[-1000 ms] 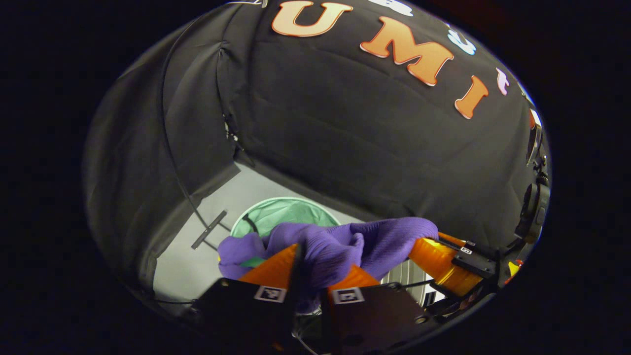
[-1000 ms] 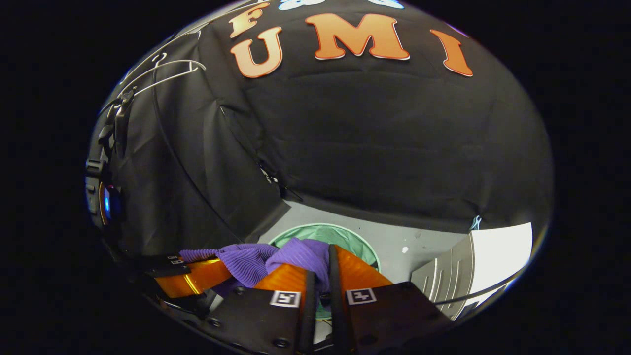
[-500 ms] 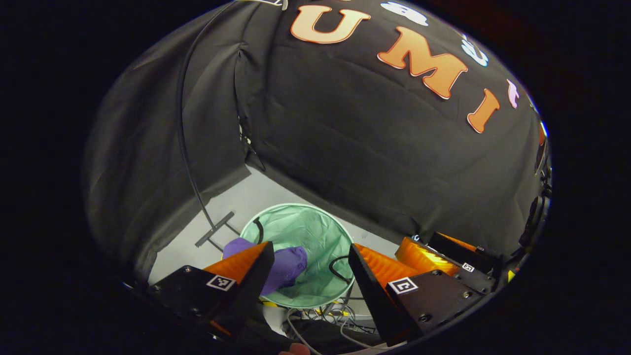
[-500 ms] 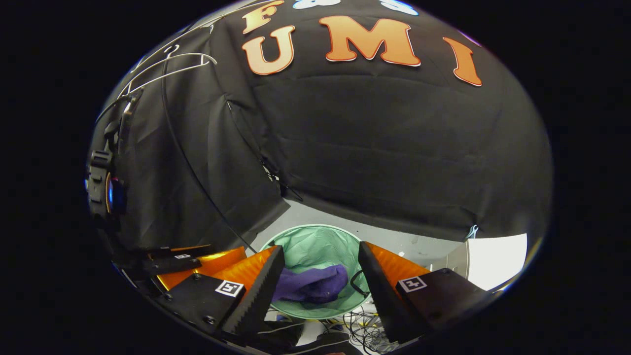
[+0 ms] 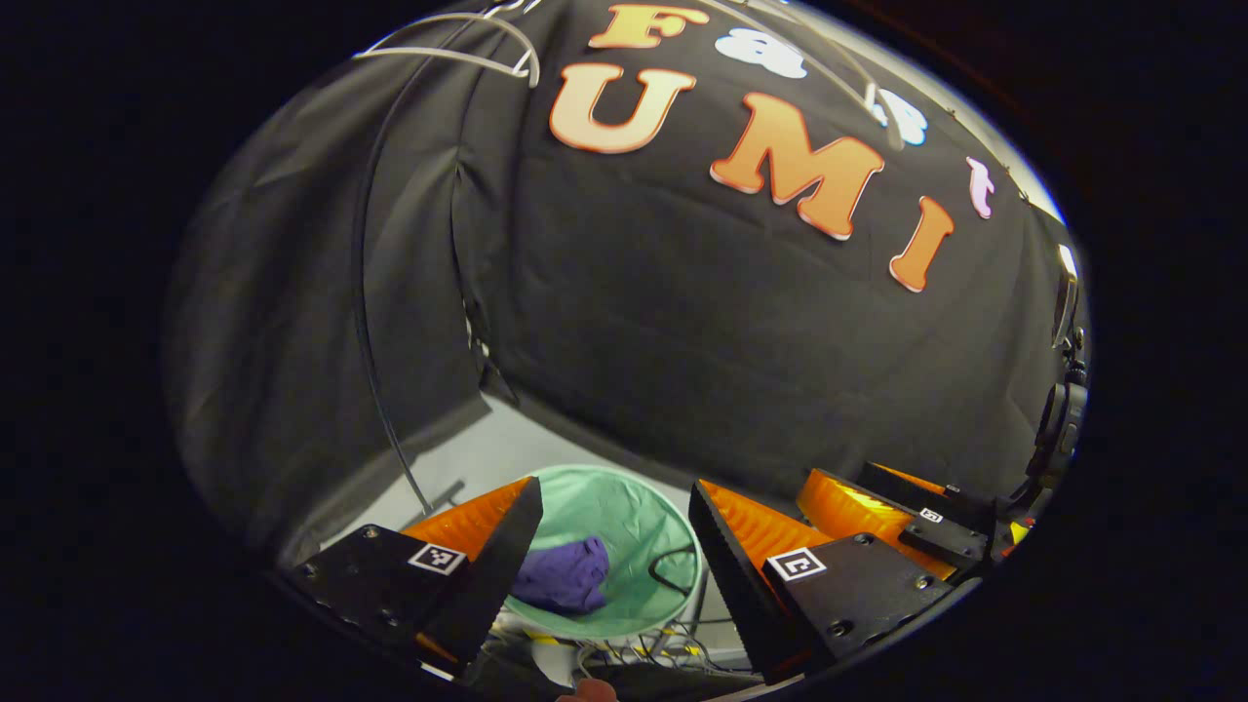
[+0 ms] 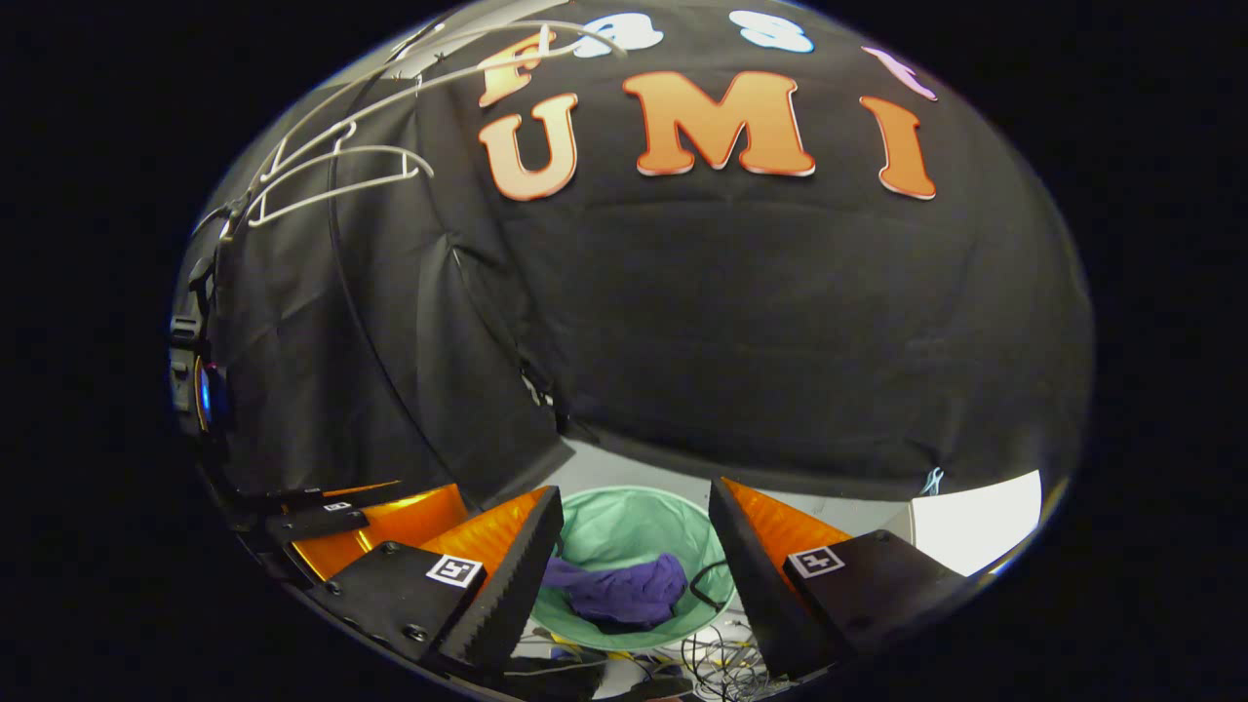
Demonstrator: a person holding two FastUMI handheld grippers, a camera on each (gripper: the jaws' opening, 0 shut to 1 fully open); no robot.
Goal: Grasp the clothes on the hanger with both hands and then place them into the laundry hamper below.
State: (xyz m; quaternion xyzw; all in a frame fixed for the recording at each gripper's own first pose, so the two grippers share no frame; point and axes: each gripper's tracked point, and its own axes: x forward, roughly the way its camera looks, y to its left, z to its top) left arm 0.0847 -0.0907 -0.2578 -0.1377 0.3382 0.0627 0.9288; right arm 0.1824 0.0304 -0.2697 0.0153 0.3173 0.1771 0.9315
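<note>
A: Left gripper (image 5: 609, 526) and right gripper (image 6: 634, 531): how are they set?

B: Both are spread wide, nothing held. The garment (image 6: 619, 593) is seen bunched in the hamper (image 6: 639, 512) at 6 o'clock; the jaws are kept parted above it, judged for release.

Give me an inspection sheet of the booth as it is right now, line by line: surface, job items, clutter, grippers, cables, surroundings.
Surface: pale grey floor, lit.
Job's things: purple garment lies bunched inside the green hamper; white hangers hang bare, upper left.
Clutter: nothing seen beyond the wiring.
Grippers: left gripper open above the hamper; right gripper open above it too, neither holding anything.
Cables: tangle of wires on the floor by the hamper; black cable runs down the wall.
Surroundings: black cloth wall; bright white panel at right.
</note>
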